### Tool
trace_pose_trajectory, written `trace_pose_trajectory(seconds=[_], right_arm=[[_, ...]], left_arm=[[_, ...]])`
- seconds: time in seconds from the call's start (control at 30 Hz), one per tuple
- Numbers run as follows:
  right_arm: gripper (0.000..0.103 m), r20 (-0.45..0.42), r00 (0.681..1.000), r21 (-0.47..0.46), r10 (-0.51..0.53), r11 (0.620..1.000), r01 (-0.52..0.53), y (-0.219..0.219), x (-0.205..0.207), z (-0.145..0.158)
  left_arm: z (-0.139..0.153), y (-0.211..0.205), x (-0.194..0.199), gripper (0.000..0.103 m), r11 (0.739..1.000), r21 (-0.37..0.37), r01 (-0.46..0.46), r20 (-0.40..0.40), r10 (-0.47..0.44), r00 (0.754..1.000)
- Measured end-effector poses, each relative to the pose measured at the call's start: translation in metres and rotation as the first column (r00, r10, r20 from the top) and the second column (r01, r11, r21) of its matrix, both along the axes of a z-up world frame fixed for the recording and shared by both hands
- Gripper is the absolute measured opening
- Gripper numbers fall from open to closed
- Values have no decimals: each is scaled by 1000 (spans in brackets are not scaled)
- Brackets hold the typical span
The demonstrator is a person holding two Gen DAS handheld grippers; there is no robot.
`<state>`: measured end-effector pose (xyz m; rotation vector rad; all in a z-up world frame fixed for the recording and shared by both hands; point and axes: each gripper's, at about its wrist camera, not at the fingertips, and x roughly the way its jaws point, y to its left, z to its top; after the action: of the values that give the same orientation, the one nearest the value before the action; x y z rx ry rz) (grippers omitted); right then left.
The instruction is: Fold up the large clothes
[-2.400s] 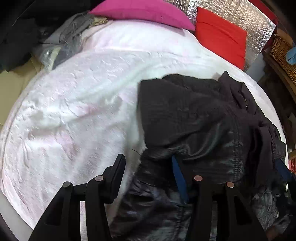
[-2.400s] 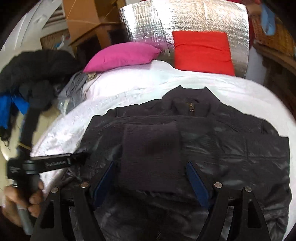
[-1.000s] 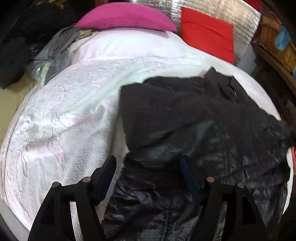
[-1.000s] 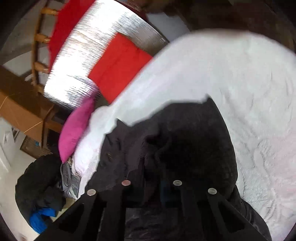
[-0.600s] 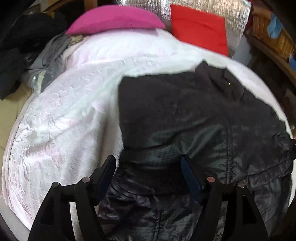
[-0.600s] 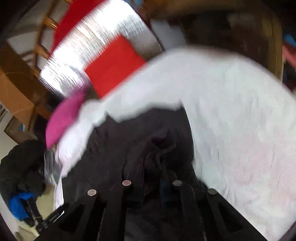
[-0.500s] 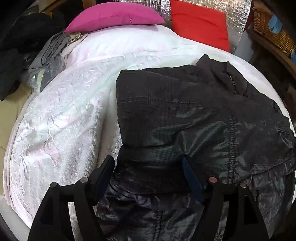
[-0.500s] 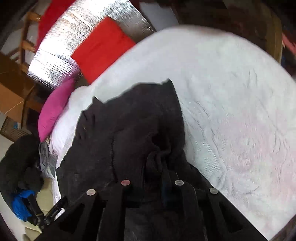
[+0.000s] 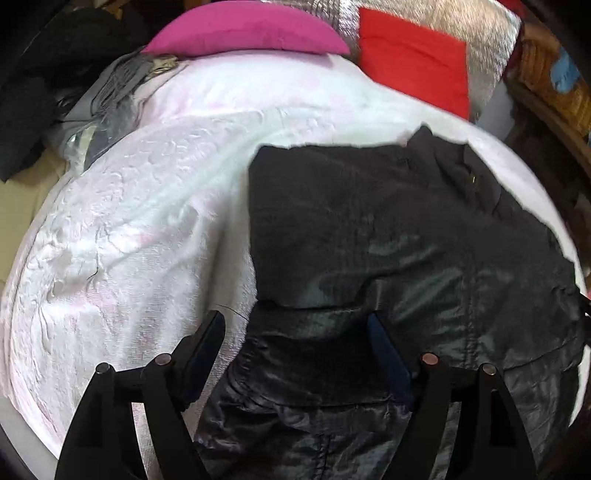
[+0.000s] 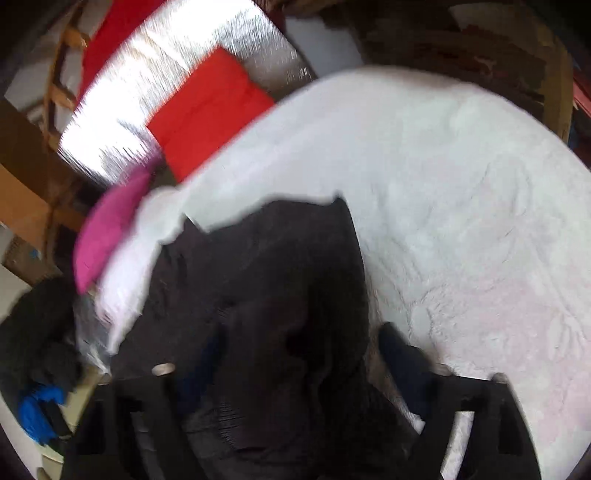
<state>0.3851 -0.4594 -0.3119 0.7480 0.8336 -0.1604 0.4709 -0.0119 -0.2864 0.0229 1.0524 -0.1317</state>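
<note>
A large black jacket [image 9: 369,221] lies on the white blanket [image 9: 129,221], its left sleeve folded in over the body. My left gripper [image 9: 295,332] hovers over the jacket's lower left part, its jaws opening. The left finger is over the blanket and the right finger over the shiny fabric, with nothing pinched. In the blurred right wrist view, the jacket [image 10: 266,266] bunches into a dark fold between the fingers of my right gripper [image 10: 299,350]. Those jaws are opening, and the pads stand clear of the cloth.
A pink pillow [image 9: 247,33] and a red cushion [image 9: 413,66] rest at the head of the bed against a silver foil panel [image 10: 166,74]. Grey clothes [image 9: 110,85] and a dark pile [image 9: 29,92] lie off the left side. A wicker basket [image 9: 554,74] stands at the right.
My right gripper, shut on a fold of the jacket before, has spread its fingers and let the cloth go. The jacket's right side has settled flatter. My left gripper has widened slightly.
</note>
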Motion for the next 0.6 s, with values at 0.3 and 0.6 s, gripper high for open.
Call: trace_pose_trajectory(seconds=[0.3, 0.6], right_arm=[[28, 128, 991, -238, -35, 969, 65, 29, -11, 40], [50, 24, 999, -142, -41, 989, 44, 8, -8, 21]], left_arm=[[4, -9, -2, 69, 1000, 26, 8, 34, -9, 999], [10, -23, -14, 77, 987, 160, -6, 104, -11, 995]])
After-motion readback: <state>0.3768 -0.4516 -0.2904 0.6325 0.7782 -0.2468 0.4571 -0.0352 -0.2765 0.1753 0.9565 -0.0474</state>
